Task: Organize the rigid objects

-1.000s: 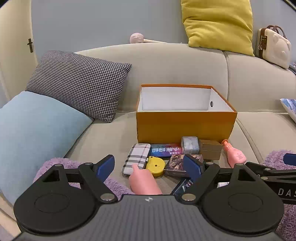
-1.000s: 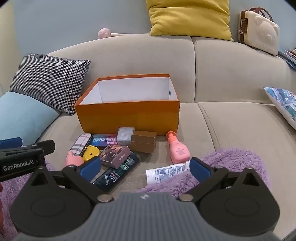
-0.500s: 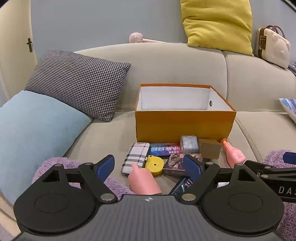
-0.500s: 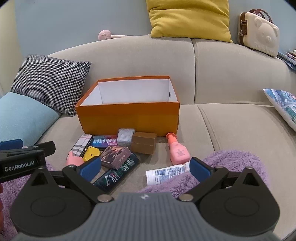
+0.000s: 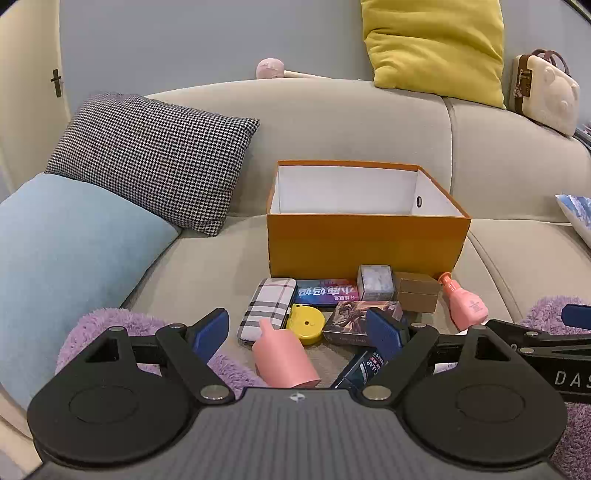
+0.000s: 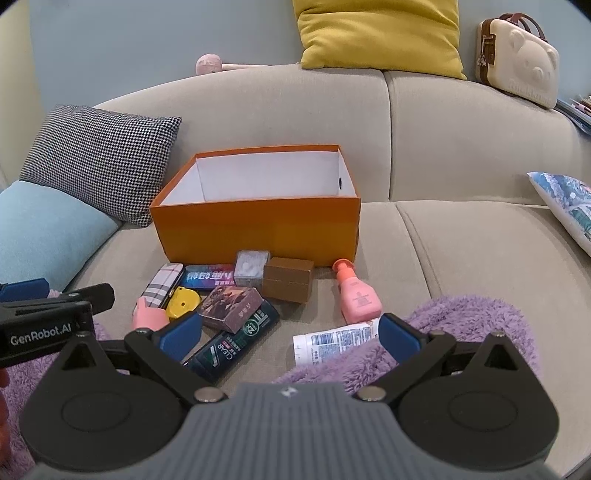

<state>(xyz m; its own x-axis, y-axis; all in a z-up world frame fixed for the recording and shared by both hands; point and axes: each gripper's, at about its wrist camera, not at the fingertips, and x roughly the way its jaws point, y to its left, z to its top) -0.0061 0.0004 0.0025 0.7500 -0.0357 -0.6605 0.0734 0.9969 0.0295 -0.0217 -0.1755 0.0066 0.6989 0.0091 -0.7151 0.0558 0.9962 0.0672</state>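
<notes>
An open orange box (image 5: 365, 240) (image 6: 258, 232) with a white inside stands on the beige sofa. In front of it lie a plaid case (image 5: 267, 310), a yellow round thing (image 5: 306, 324), a blue flat box (image 5: 327, 293), a small clear box (image 6: 252, 267), a brown carton (image 6: 290, 278), a pink bottle (image 6: 356, 295), a picture box (image 6: 231, 308), a dark CLEAR box (image 6: 236, 339) and a white tube (image 6: 332, 341). A pink cylinder (image 5: 282, 360) lies nearest. My left gripper (image 5: 297, 332) is open above the pink cylinder. My right gripper (image 6: 290, 336) is open above the dark box and tube.
A houndstooth cushion (image 5: 155, 162) and a light blue cushion (image 5: 66, 243) lie to the left. A purple fluffy blanket (image 6: 461, 332) covers the sofa's front. A yellow cushion (image 6: 380, 33) and a cream bear case (image 6: 517, 55) sit on the backrest. A patterned cushion (image 6: 565, 206) lies at the right.
Both grippers have drawn back slightly from the box, still open. No object has moved.
</notes>
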